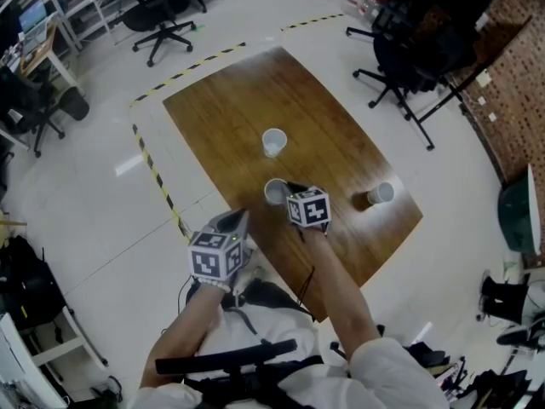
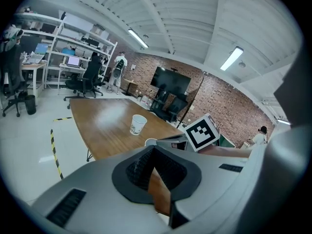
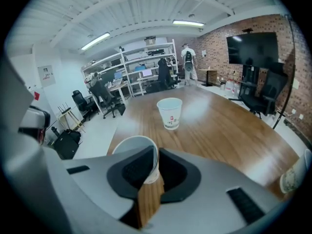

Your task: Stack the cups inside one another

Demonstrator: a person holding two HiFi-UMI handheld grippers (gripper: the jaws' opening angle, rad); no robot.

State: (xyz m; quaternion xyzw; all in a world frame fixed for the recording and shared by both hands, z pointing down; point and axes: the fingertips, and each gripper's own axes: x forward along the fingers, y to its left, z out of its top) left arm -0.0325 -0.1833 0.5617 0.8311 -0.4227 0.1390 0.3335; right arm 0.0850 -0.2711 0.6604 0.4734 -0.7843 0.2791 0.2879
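Nothing was nested yet: three cups sat apart on the table. The right gripper pinched the rim wall of the near cup at frame centre, the far cup stood upright beyond it, and the third cup looked tipped at right. The left gripper, jaws pressed together, held nothing. The cup's print was too small to read.

cup partly beyond right edge
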